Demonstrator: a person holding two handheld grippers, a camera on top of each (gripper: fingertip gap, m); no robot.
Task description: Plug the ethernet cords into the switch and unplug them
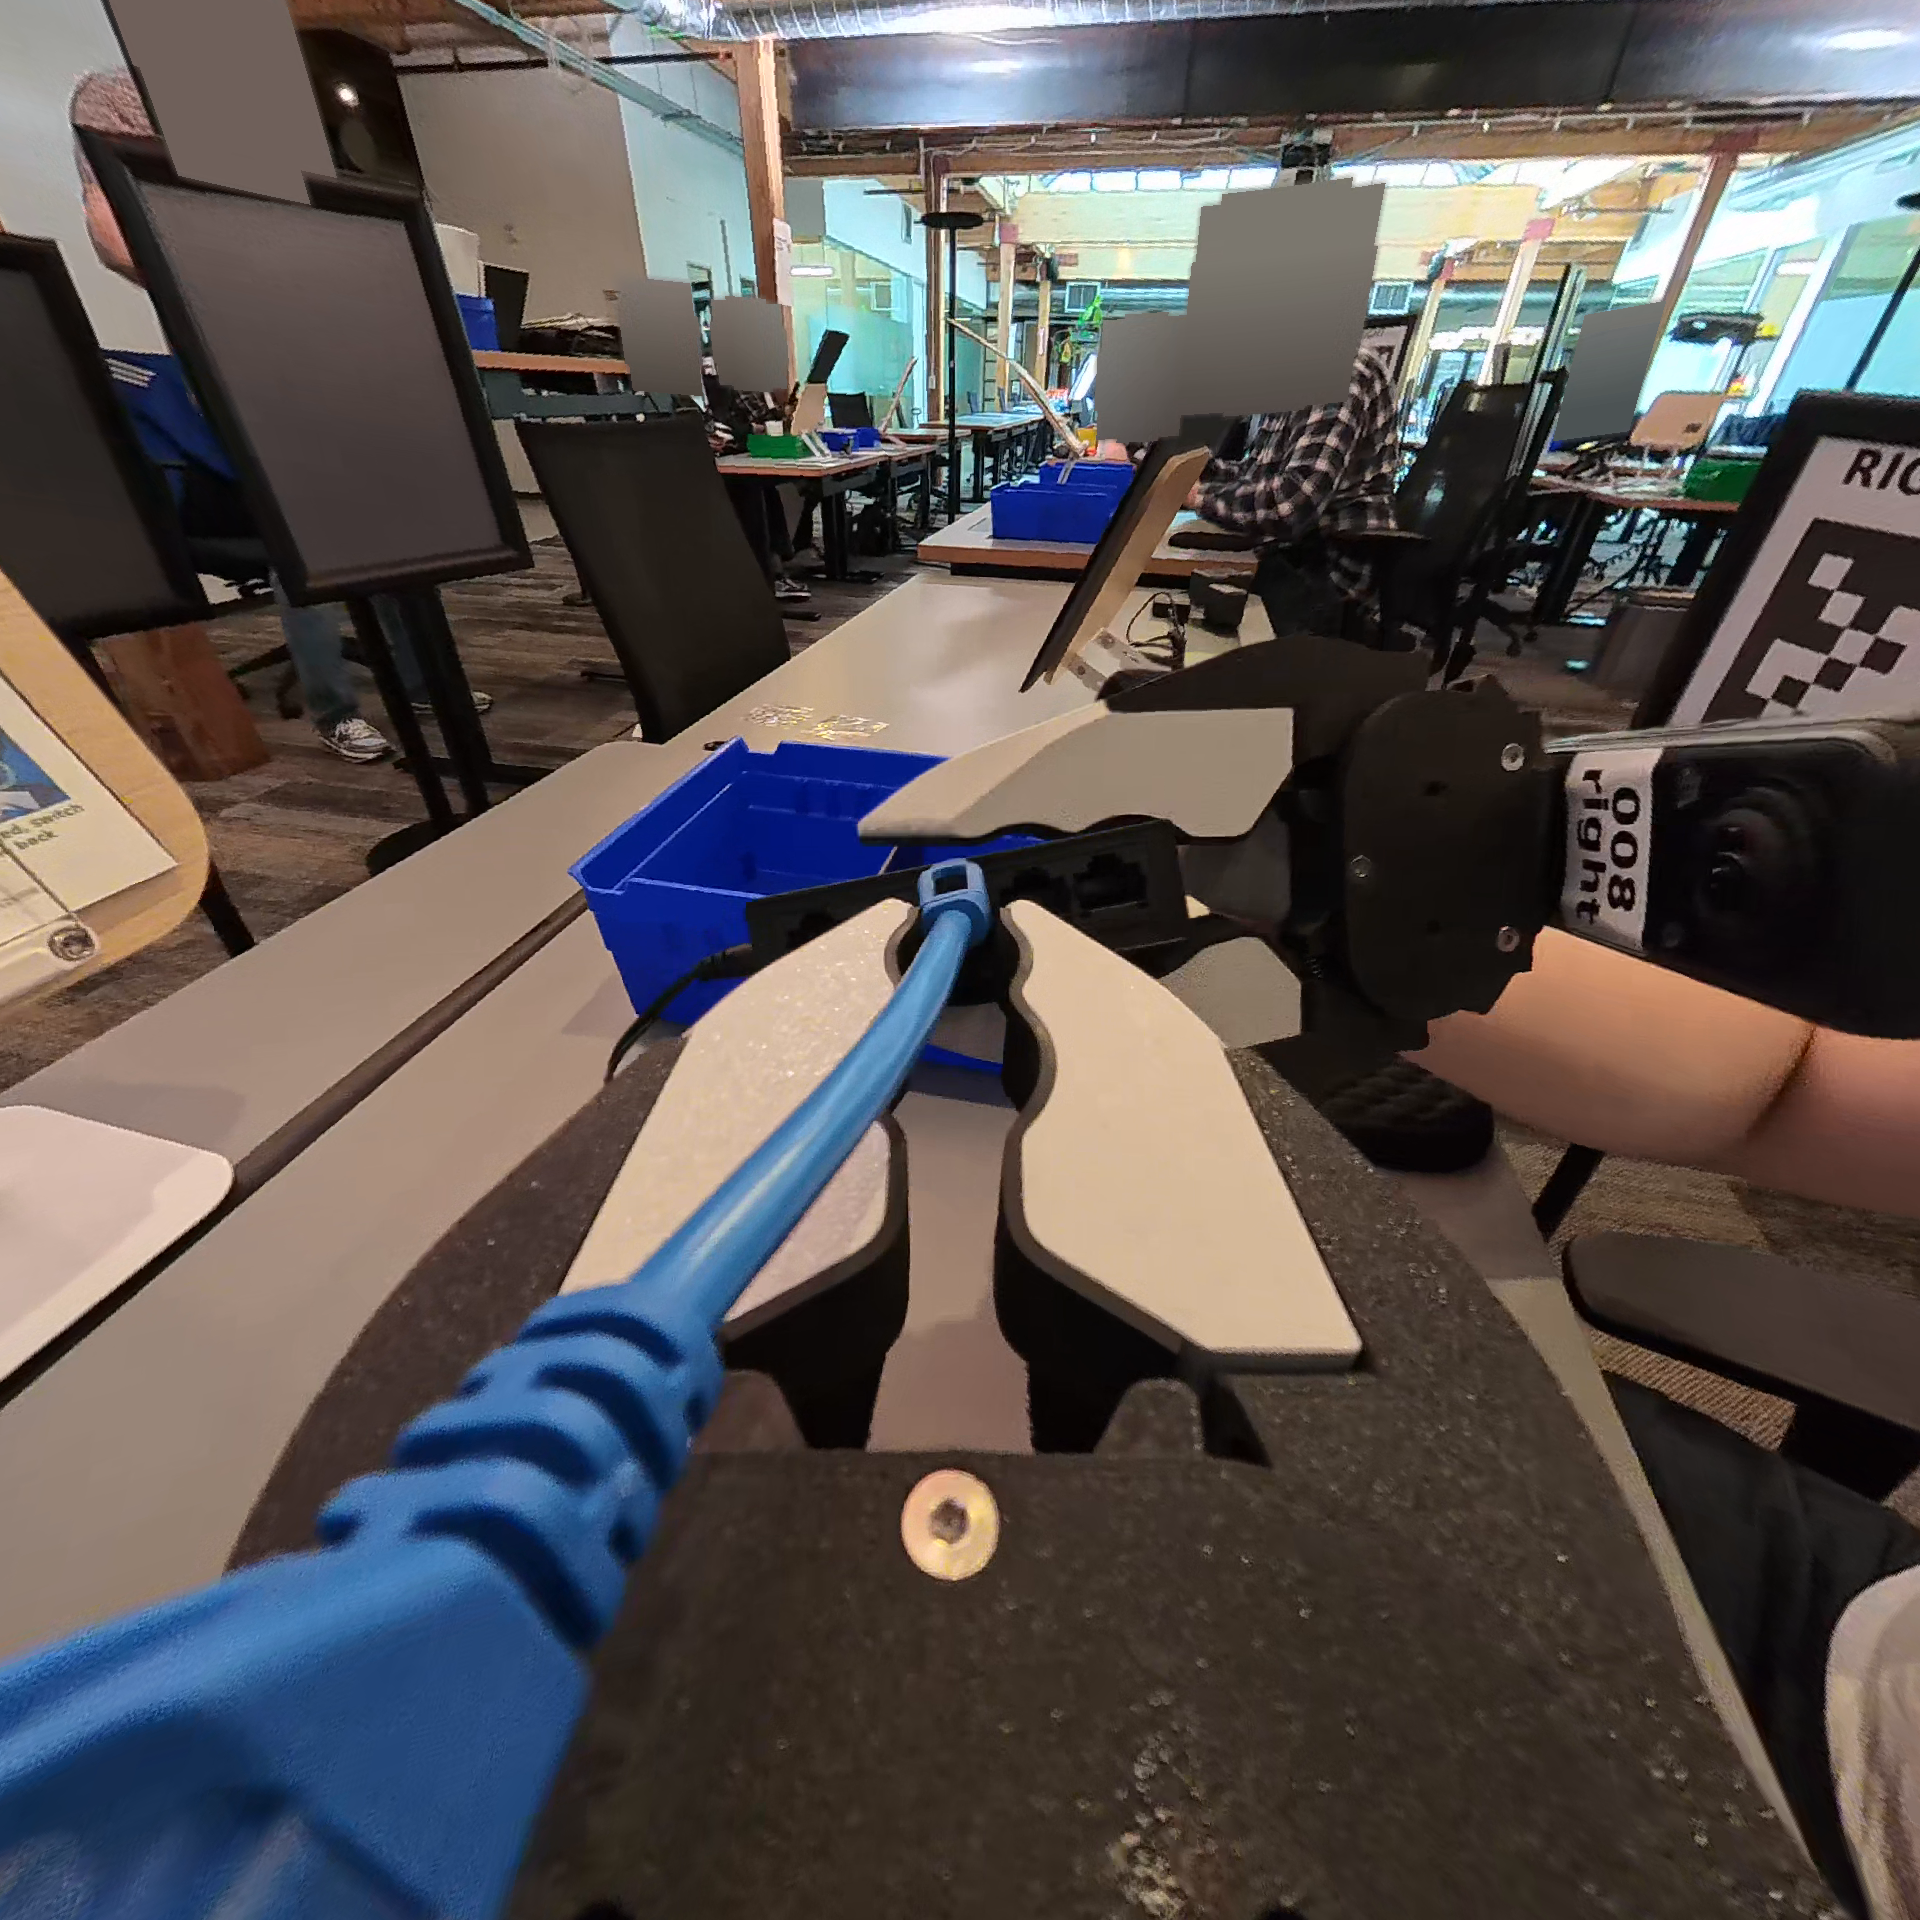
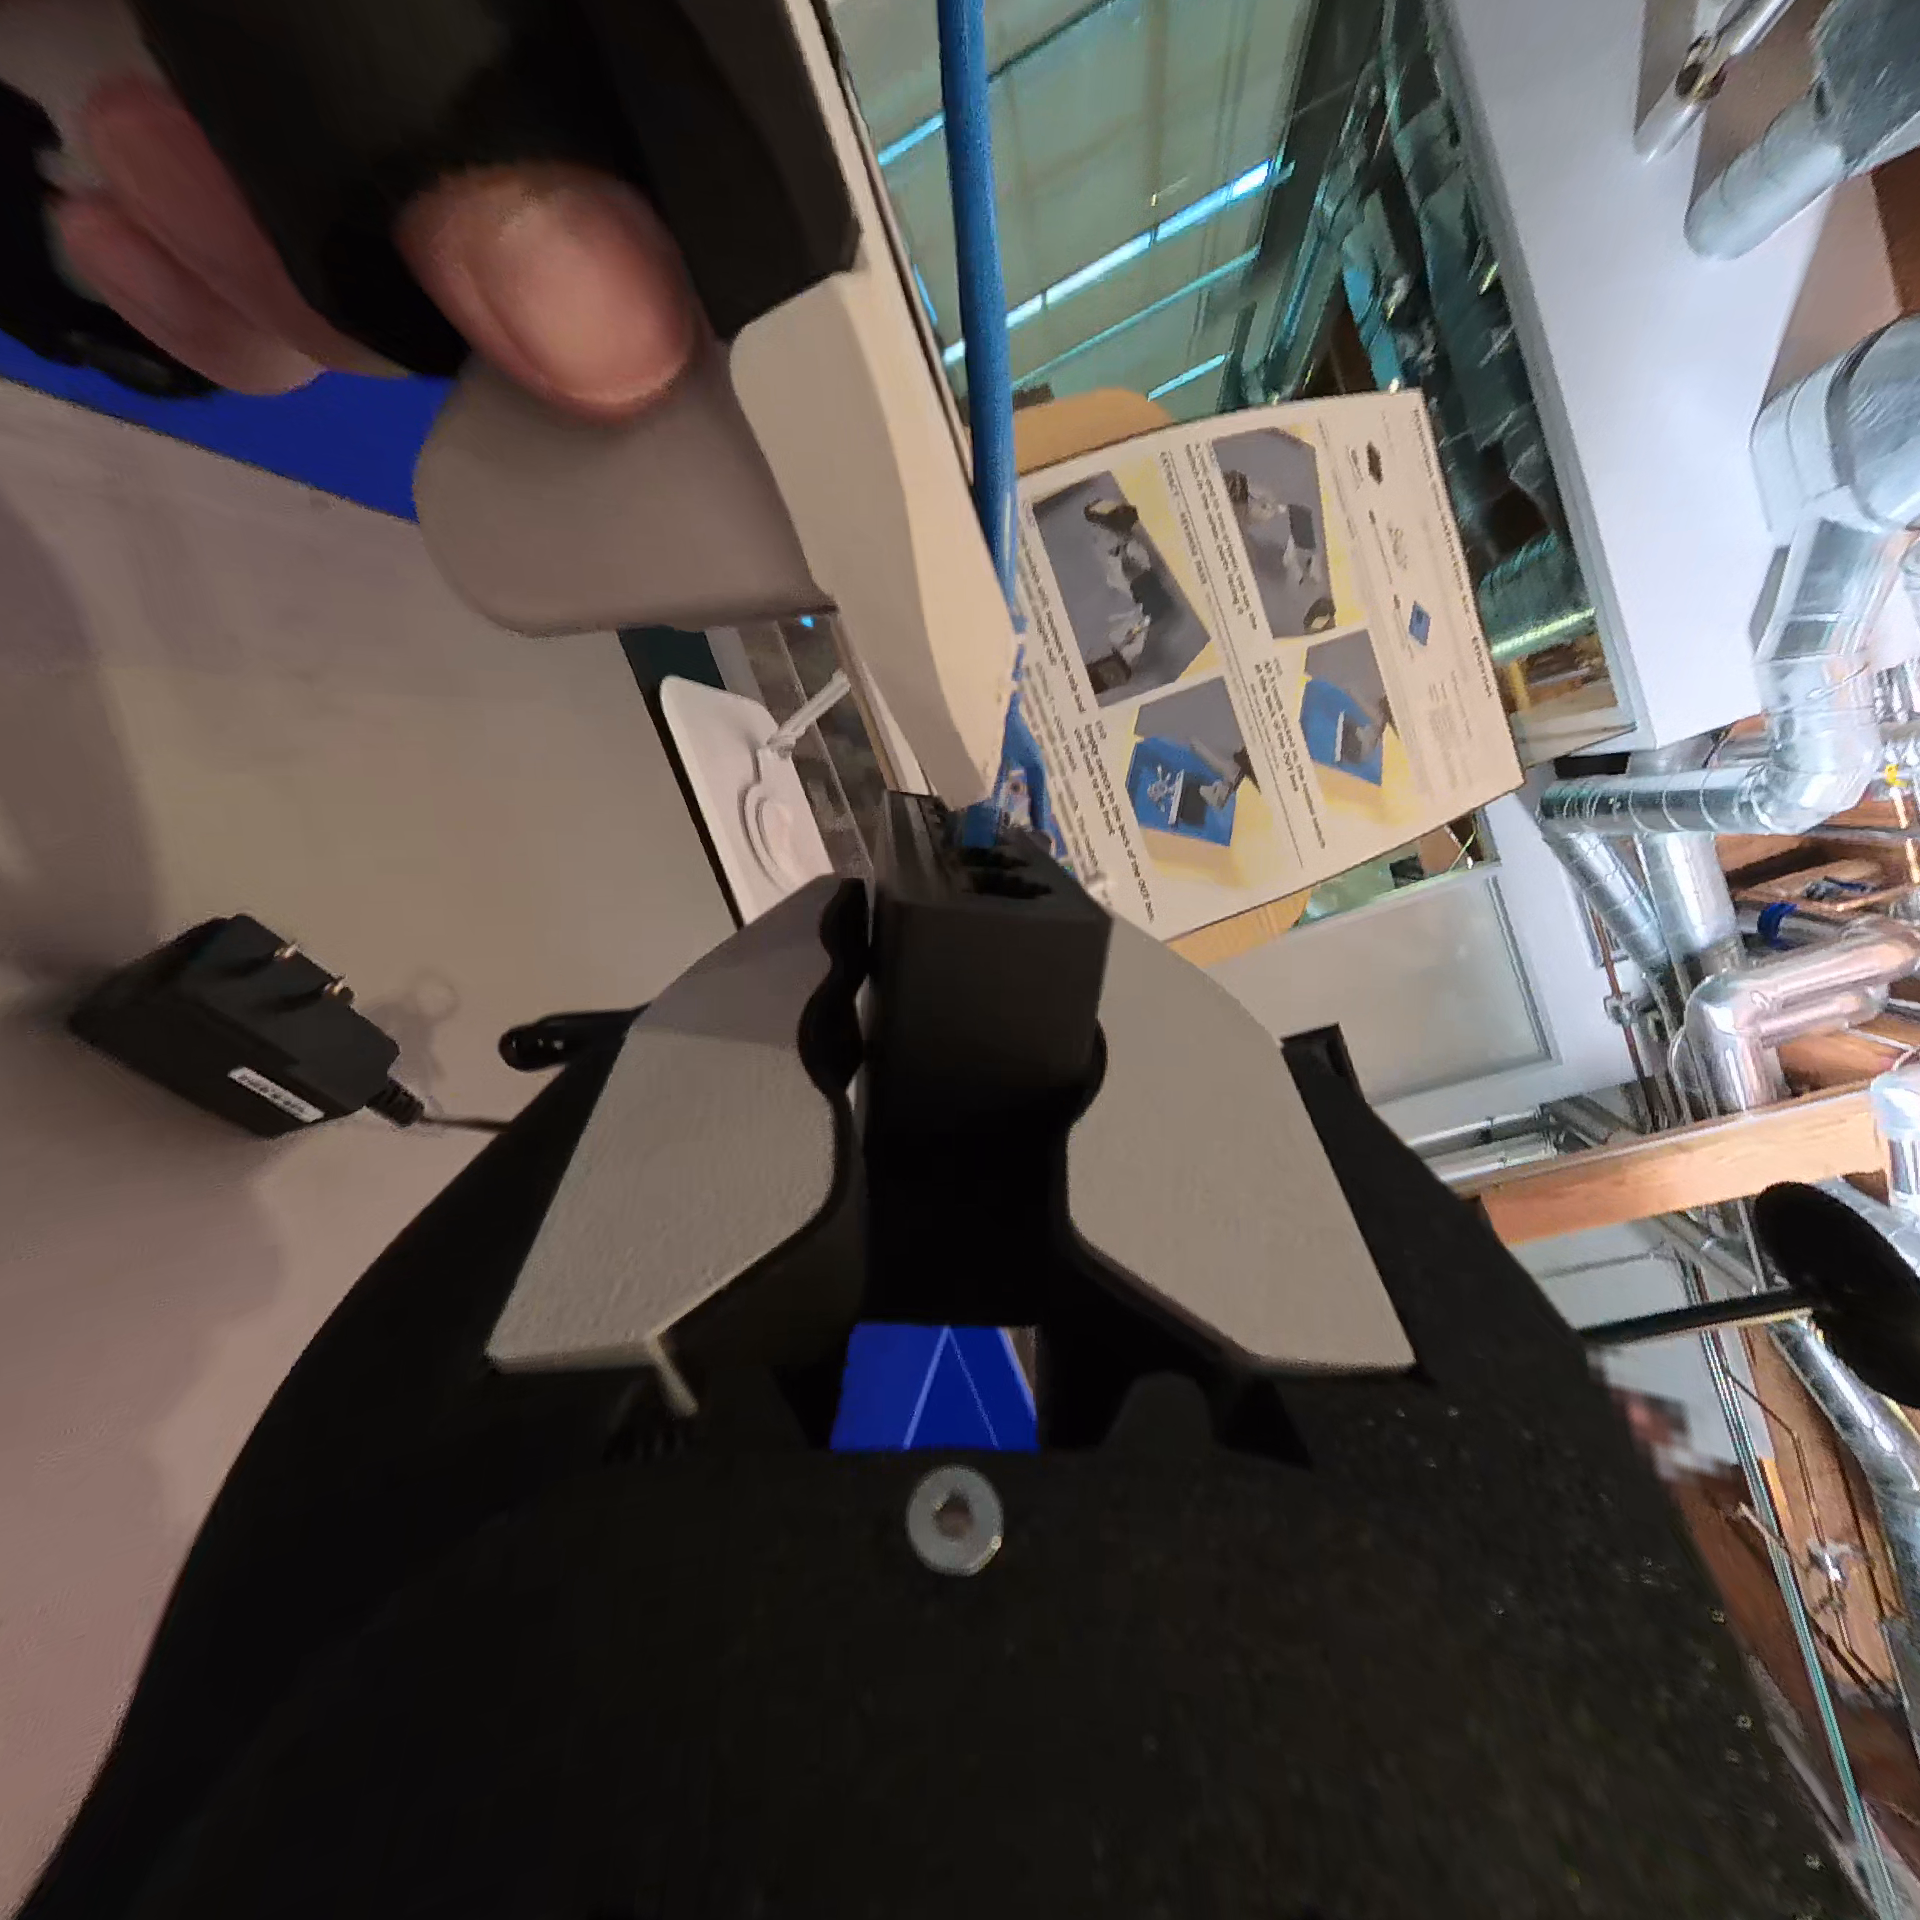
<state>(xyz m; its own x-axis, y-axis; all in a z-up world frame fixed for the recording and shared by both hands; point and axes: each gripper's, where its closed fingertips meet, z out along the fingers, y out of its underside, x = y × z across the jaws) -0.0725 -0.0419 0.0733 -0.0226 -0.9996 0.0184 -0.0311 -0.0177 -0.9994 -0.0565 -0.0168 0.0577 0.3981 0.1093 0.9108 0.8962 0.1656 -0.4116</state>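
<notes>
The blue cord (image 1: 831,1091) is thin & bendy, so it prob flops if held far back. Its plug end (image 1: 951,888) is hard plastic w/ a small clip, maybe easy to snap. Best spot to hold looks like right behind the plug, where the thick blue boot is. The plug sits at a port in the front of the black switch (image 1: 1101,883), a bit left of the middle. It looks in, but how deep is hard to tell.

The left gripper (image 1: 956,935) has its jaws closed on the cord just behind the plug, one pad each side. The other end of the cord, w/ a ribbed boot (image 1: 540,1423), lies loose over the gripper body, big & blurry.

The switch is a small box, prob light & smooth, so it can slide. The right gripper (image 2: 977,935) has its jaws clamped on the switch's end, holding it up off the bench (image 1: 436,1039).

Hidden: the clip, the far left ports, the back of the switch. A thin black wire (image 1: 665,997) goes behind the blue bin (image 1: 707,862). A black power plug (image 2: 229,1023) lies on the bench.
</notes>
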